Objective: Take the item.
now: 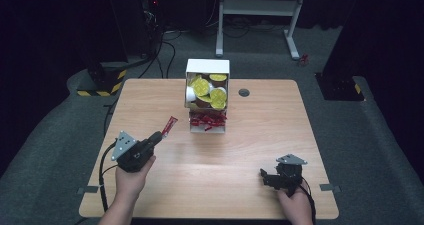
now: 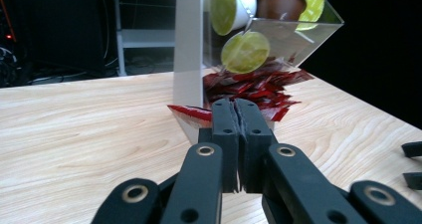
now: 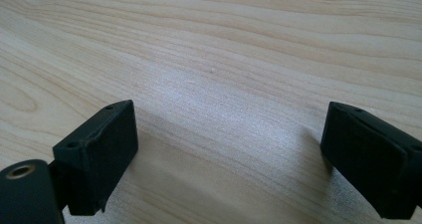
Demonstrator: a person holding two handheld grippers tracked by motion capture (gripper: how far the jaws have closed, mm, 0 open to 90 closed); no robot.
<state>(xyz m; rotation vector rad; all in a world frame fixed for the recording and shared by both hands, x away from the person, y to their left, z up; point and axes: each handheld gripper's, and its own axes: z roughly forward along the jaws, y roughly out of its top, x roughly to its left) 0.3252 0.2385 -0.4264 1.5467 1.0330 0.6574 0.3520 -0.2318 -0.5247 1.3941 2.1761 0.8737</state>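
Leftmost, the left gripper (image 1: 159, 136) has its jaws pressed together on a red sachet (image 1: 169, 126), held just left of the white dispenser box (image 1: 207, 67) with its yellow-lidded pods (image 1: 201, 87) and heap of red sachets (image 1: 207, 120). Well right of the box, nearer the person, the right gripper (image 3: 226, 154) hangs with jaws spread over the bare wooden table (image 1: 250, 150).

Pale matt wood-grain table (image 3: 214, 45); clear glossy plastic dispenser (image 2: 298, 30); shiny red sachets (image 2: 259, 87).
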